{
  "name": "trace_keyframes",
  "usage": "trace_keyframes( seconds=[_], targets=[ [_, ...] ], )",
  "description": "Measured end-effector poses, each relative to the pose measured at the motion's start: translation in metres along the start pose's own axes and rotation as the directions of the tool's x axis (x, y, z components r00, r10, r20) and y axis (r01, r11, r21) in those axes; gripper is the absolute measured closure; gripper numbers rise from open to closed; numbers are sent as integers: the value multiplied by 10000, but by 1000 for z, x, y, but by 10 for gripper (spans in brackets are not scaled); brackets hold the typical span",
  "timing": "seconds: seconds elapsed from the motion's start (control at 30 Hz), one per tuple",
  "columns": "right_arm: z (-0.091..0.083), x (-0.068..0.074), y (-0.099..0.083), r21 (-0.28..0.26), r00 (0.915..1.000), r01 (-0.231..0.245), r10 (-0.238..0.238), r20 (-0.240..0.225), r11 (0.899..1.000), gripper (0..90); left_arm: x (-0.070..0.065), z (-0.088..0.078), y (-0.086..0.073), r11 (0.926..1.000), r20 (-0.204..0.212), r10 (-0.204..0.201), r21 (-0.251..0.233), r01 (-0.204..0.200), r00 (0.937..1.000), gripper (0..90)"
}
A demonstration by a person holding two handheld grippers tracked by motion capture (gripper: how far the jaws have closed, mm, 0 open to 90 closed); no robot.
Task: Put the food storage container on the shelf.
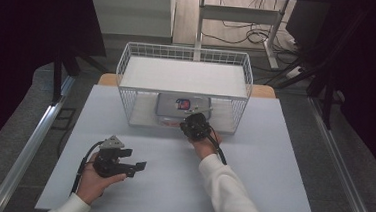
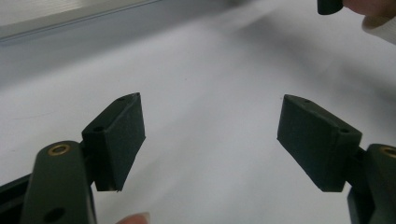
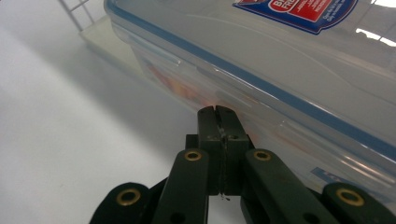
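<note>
Plastic box (image 3: pixel 289 60): likely stiff, smooth, light (grip by rim). Right tool (image 3: pixel 218 112) closed, empty, at its side. Left tool (image 2: pixel 210 135) wide.

White table (image 1: pixel 252 155): wire rack (image 1: pixel 129 62) standing at back.

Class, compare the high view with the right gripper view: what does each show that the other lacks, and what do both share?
High view alone: the whole wire rack with its upper shelf, the left tongs standing open over the table, and both sleeves. Right gripper view alone: the container's blue seal line, its clear side wall with something orange inside, and the right tongs shut, their tips at that wall. Both share: the lidded plastic container with its red and blue label, on the rack's bottom shelf.
</note>
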State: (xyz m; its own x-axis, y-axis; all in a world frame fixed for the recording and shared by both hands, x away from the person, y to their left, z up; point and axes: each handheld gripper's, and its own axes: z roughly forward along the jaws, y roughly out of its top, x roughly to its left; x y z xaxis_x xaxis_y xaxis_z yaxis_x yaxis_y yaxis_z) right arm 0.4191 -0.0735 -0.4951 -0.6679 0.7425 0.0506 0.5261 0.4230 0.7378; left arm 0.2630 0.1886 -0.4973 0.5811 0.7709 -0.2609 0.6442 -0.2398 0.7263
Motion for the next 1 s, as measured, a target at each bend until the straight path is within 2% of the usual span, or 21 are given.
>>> trace_keyframes(
  seconds=[0.17, 0.33, 0.4, 0.43, 0.47, 0.5, 0.6, 0.7, 0.73, 0.77, 0.8, 0.83, 0.87, 0.9, 0.93, 1.0],
  targets=[
    [5, -6, 4, -65, 9996, -271, 272, 104, 9996, 886, 1, 0, 0, 10000, 20, 37, 4, -37, 10000, 235],
    [5, -6, 3, -88, 9995, -260, 261, 170, 9996, 885, 0, 0, 0, 10000, 1, 22, 21, -22, 10000, 234],
    [1, -2, 1, -85, 10000, -82, 82, 52, 9999, 885, 0, -1, 0, 10000, 8, 25, 10, -25, 10000, 234],
    [-7, 4, -3, -35, 9991, 433, -433, -9, 9991, 885, 0, -1, -1, 10000, -7, 43, 14, -43, 10000, 234],
    [-7, 4, -3, -35, 9991, 433, -433, -9, 9991, 885, 0, -1, -1, 10000, -34, 70, 17, -70, 10000, 234],
    [-13, 6, -5, -24, 9977, 678, -678, -22, 9977, 885, 0, -1, -1, 10000, -53, 75, 30, -75, 10000, 234],
    [-34, 4, -16, -8, 9961, 864, -864, -154, 9963, 885, 1, -1, -2, 10000, -79, 56, 51, -55, 10000, 234],
    [-59, -5, -30, 20, 9972, 678, -677, -303, 9977, 885, 0, -1, -2, 10000, -119, 69, 72, -69, 9999, 234],
    [-77, -12, -42, -22, 9981, 497, -498, -376, 9988, 885, -1, -1, -2, 9999, -131, 88, 87, -87, 9999, 233],
    [-86, -15, -47, -59, 9984, 388, -390, -418, 9992, 885, -2, -1, -2, 9999, -152, 96, 99, -95, 9998, 233],
    [-86, -15, -47, -59, 9984, 388, -390, -418, 9992, 885, -2, -1, -2, 9999, -152, 96, 99, -95, 9998, 232],
    [-103, -20, -58, -224, 9985, 140, -151, -517, 9997, 884, -2, 0, -2, 10000, -156, 48, 85, -47, 9999, 231],
    [-111, -22, -64, -300, 9985, 113, -129, -539, 9995, 884, -3, 1, -2, 10000, -166, 23, 77, -22, 9999, 230],
    [-111, -22, -64, -300, 9985, 113, -129, -539, 9995, 884, -3, 1, -2, 10000, -172, 22, 89, -20, 9998, 230],
    [-127, -26, -75, -357, 9982, 134, -155, -579, 9993, 884, -4, 1, -2, 10000, -195, -10, 80, 12, 9998, 230],
    [-139, -29, -86, -272, 9982, 268, -282, -522, 9993, 884, -3, 0, -2, 10000, -231, -58, 20, 58, 9997, 229]
  ],
)
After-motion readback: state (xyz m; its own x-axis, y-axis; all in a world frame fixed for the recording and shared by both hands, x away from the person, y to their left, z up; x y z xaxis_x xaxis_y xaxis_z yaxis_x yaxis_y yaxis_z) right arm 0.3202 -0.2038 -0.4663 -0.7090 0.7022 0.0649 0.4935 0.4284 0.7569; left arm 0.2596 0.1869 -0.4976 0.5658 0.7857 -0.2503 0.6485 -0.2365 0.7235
